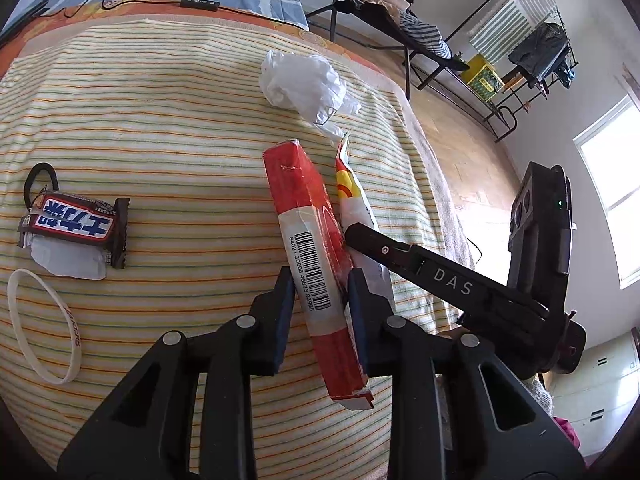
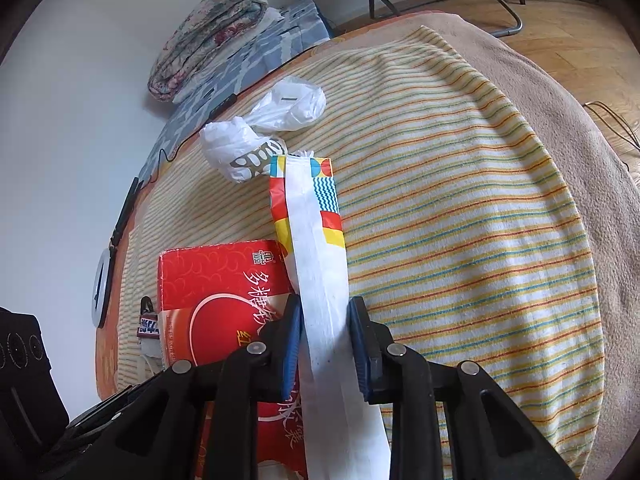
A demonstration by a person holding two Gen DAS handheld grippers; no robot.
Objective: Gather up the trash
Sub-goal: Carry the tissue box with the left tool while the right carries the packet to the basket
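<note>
A red carton (image 1: 312,240) with a barcode stands on its edge on the striped bed cover, and my left gripper (image 1: 322,308) is shut on its two faces. Right beside it is a long colourful-and-white wrapper (image 2: 320,240), with my right gripper (image 2: 322,332) shut on it. In the left wrist view the wrapper (image 1: 352,196) leans against the carton, and one right gripper finger (image 1: 384,250) reaches in from the right. In the right wrist view the carton (image 2: 216,288) lies just left of the wrapper.
A crumpled white plastic bag (image 1: 304,80) lies beyond the carton. At the left are a candy bar wrapper (image 1: 76,224), a black hair tie (image 1: 38,176) and a white wristband (image 1: 40,328). The bed edge (image 1: 436,200) drops to a wooden floor on the right.
</note>
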